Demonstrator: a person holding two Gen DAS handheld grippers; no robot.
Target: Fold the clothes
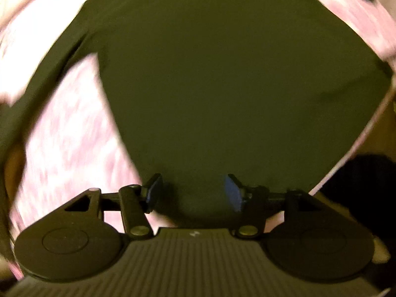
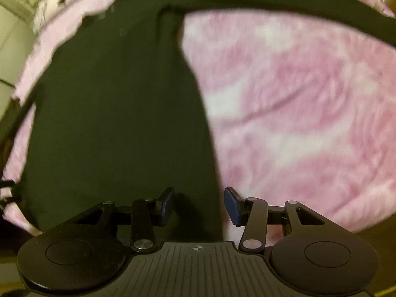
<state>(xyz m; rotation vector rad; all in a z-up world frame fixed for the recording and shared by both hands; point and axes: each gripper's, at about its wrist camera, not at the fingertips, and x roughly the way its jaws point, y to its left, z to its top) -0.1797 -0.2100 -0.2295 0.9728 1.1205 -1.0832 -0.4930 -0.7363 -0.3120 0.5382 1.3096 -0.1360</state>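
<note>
left gripper (image 1: 191, 193): fingers released | right gripper (image 2: 200, 206): fingers released | dark green shirt (image 1: 222, 86) flat on pink blanket (image 2: 297, 111)

Garment (image 1: 210, 86) flat on blanket (image 1: 69, 136); sleeves stretch out over blanket either side.

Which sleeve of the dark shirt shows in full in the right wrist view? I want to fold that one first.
The long sleeve arcing across the top, over the pink blanket. The other sleeve shows only as a sliver at the left edge.
</note>
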